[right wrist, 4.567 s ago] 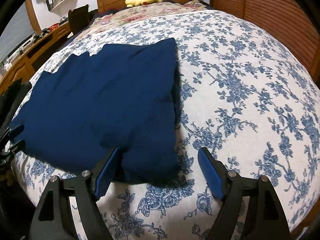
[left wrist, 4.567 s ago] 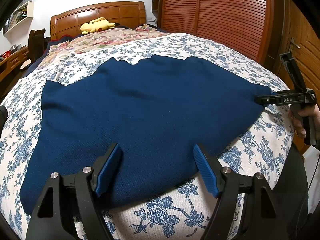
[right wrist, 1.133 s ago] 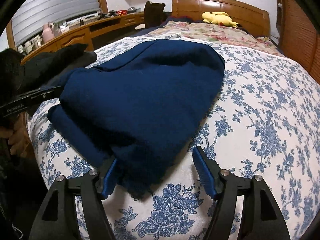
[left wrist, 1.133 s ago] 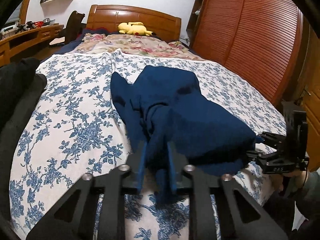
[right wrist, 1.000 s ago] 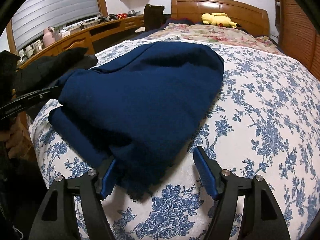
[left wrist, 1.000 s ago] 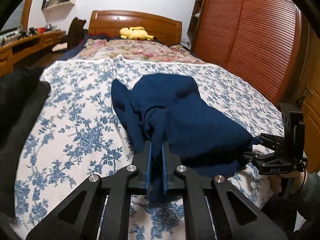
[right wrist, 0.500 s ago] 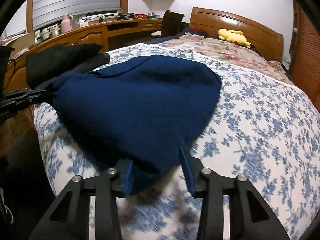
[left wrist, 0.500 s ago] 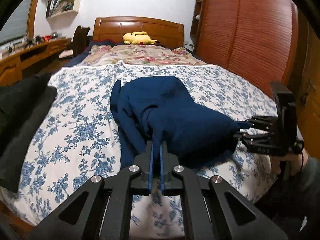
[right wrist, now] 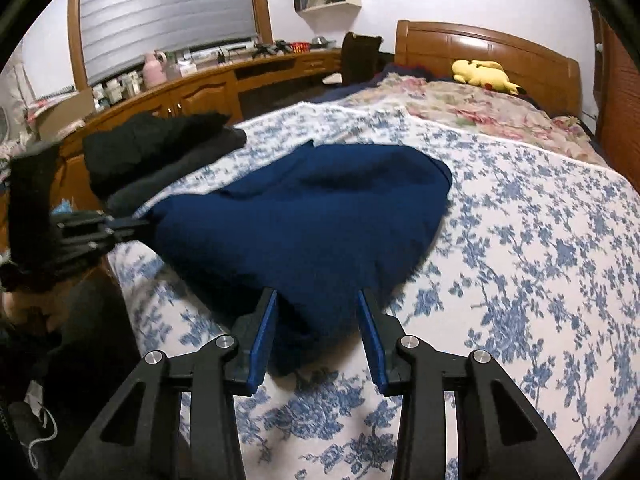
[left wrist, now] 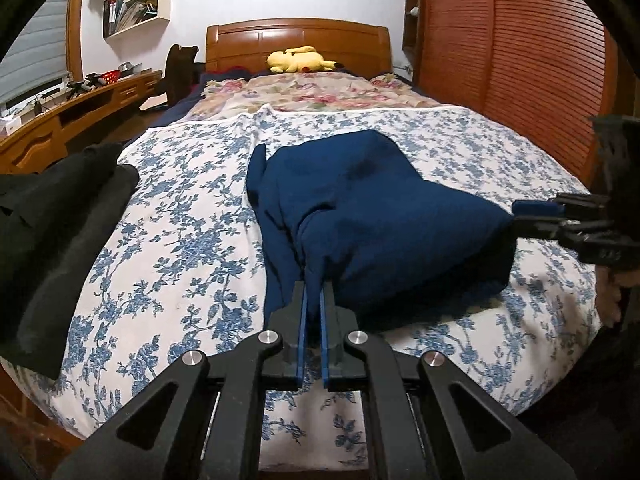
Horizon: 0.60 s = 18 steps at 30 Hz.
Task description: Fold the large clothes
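A large dark blue garment [left wrist: 360, 208] lies bunched on the floral bed sheet [left wrist: 184, 232]; it also shows in the right wrist view [right wrist: 312, 216]. My left gripper [left wrist: 313, 304] is shut on a near corner of the garment and holds it lifted. My right gripper [right wrist: 318, 312] has its jaws partly closed around the other near corner, with cloth filling the gap between the pads. In the left wrist view the right gripper [left wrist: 536, 214] shows at the garment's right corner. In the right wrist view the left gripper [right wrist: 128, 224] shows at its left corner.
A pile of black clothes [left wrist: 52, 236] lies on the bed's left edge. A yellow plush toy [left wrist: 298, 60] sits by the wooden headboard [left wrist: 296, 40]. A wooden desk [right wrist: 192, 88] runs along the left, wardrobe doors [left wrist: 520, 60] along the right.
Both grippers pulled the garment's near edge up and toward the foot of the bed. The right gripper's jaws narrowed around its corner. The left stayed shut.
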{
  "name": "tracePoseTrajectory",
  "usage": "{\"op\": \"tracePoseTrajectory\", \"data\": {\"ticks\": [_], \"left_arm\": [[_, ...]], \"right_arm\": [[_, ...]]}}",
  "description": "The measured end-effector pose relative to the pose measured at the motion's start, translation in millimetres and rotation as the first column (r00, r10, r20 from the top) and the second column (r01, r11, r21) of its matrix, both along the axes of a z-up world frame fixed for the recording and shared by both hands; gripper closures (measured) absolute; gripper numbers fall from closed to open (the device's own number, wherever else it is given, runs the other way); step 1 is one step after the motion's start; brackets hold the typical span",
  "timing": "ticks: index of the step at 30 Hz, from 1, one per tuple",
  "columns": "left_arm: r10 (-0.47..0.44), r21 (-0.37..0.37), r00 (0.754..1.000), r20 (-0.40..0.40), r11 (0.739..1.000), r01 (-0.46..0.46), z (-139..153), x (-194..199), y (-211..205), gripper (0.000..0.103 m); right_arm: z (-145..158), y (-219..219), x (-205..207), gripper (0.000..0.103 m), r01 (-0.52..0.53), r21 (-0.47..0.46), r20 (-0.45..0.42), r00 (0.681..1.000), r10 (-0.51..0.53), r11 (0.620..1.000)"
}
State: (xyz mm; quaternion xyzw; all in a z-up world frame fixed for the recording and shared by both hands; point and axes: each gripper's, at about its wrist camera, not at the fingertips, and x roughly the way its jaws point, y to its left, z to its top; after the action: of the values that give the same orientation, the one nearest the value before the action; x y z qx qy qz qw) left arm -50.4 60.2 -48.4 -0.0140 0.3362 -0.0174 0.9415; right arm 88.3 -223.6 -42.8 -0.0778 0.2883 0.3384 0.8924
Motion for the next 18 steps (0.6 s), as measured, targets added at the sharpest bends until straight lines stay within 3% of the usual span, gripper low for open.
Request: {"op": "tracePoseTrajectory", "data": {"ticks": [9, 14, 18], "left_arm": [[0.024, -0.007, 0.999, -0.032, 1.000, -0.024, -7.5, 5.0, 8.8, 0.097], [0.023, 0.018, 0.999, -0.035, 1.000, -0.022, -7.3, 4.4, 5.7, 0.097], [0.023, 0.026, 0.999, -0.037, 0.999, -0.022, -7.2, 3.9, 3.8, 0.097]], "right_arm": [[4.3, 3.3, 7.1, 0.063, -0.045, 0.089, 0.002, 0.999, 0.045, 0.995], [6.9, 1.0, 9.6, 0.063, -0.023, 0.115, 0.023, 1.000, 0.020, 0.993], [-7.5, 9.6, 24.7, 0.063, -0.009, 0.117, -0.020, 1.000, 0.012, 0.993]]}}
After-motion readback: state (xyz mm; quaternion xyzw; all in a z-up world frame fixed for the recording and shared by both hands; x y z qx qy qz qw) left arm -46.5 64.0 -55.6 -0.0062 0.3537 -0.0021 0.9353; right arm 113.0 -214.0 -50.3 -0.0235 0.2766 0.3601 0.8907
